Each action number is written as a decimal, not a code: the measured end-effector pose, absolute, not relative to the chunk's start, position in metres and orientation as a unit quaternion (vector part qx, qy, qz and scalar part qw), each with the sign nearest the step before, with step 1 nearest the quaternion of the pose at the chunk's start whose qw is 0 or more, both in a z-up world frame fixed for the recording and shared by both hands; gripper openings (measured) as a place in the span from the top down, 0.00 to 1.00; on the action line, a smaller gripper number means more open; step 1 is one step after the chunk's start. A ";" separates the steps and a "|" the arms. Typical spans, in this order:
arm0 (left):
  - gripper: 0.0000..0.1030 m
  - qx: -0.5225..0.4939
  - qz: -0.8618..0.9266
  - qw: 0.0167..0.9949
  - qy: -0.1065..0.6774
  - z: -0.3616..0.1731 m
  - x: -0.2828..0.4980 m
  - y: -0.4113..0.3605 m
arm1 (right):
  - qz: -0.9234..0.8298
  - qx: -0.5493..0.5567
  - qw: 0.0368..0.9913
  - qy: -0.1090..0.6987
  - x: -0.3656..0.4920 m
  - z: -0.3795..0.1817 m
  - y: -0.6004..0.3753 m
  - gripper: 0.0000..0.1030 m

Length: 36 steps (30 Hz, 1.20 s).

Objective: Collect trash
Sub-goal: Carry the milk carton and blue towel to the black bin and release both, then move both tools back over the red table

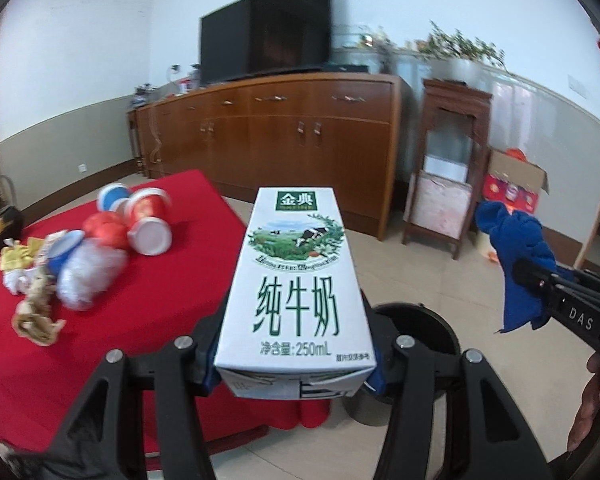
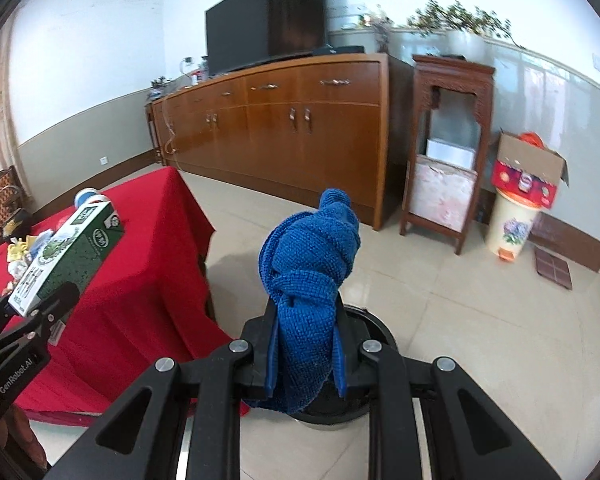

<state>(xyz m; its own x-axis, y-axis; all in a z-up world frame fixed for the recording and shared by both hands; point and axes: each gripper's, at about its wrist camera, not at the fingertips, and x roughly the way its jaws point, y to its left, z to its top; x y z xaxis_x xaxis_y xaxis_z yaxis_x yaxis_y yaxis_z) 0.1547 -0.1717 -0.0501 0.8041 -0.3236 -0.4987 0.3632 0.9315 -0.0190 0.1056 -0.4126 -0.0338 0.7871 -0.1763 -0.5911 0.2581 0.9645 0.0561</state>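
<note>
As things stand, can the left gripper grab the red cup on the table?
Probably not. The left gripper is already shut on the milk carton, so its jaws are full. The red cup lies in the open on the red tablecloth; the carton must go first.

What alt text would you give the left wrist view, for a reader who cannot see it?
The left gripper holds a white milk carton above the edge of a red-covered table strewn with cups and wrappers. At the right, the right gripper clamps a blue cloth; a black bin sits on the floor below.
</note>
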 end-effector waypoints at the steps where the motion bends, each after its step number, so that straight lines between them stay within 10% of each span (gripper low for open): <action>1: 0.46 0.042 -0.186 0.947 0.258 -0.052 0.154 -0.179 | -0.118 0.070 0.941 0.309 0.103 -0.037 -0.419 0.78; 25: 0.45 0.083 -0.266 0.873 0.400 -0.158 0.214 -0.295 | -0.007 0.042 0.875 0.483 0.191 -0.191 -0.487 0.76; 29: 0.15 0.088 -0.239 0.876 0.409 -0.171 0.225 -0.298 | -0.050 0.025 0.860 0.507 0.205 -0.214 -0.510 0.24; 36: 0.06 0.093 -0.208 0.889 0.398 -0.156 0.213 -0.284 | -0.106 0.076 0.864 0.486 0.192 -0.194 -0.542 0.18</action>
